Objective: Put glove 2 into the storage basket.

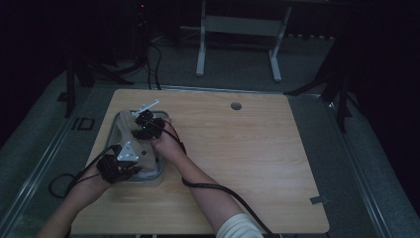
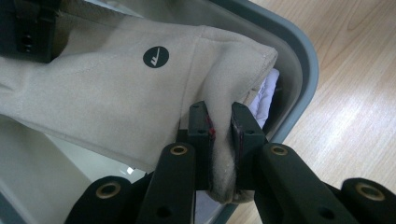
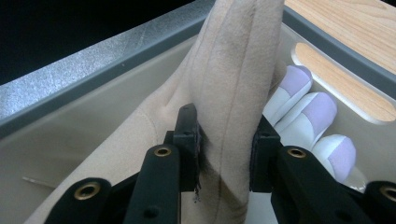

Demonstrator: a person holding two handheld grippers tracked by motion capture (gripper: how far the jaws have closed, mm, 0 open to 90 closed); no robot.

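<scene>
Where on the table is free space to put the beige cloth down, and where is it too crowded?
The wooden table is bare right of the grey bin, out to its right edge, and beyond the bin toward the round hole. The bin is crowded: the beige cloth, rolled white-and-purple items, and both the left gripper and right gripper clamped on the cloth.

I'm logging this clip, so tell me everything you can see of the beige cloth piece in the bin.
The beige cloth piece looks like soft fleece, stitched along seams, with a round black logo patch. It is folded and stretched over the grey bin. The left tool pinches one bunched end, and the right tool clamps a thick fold at the other.
</scene>
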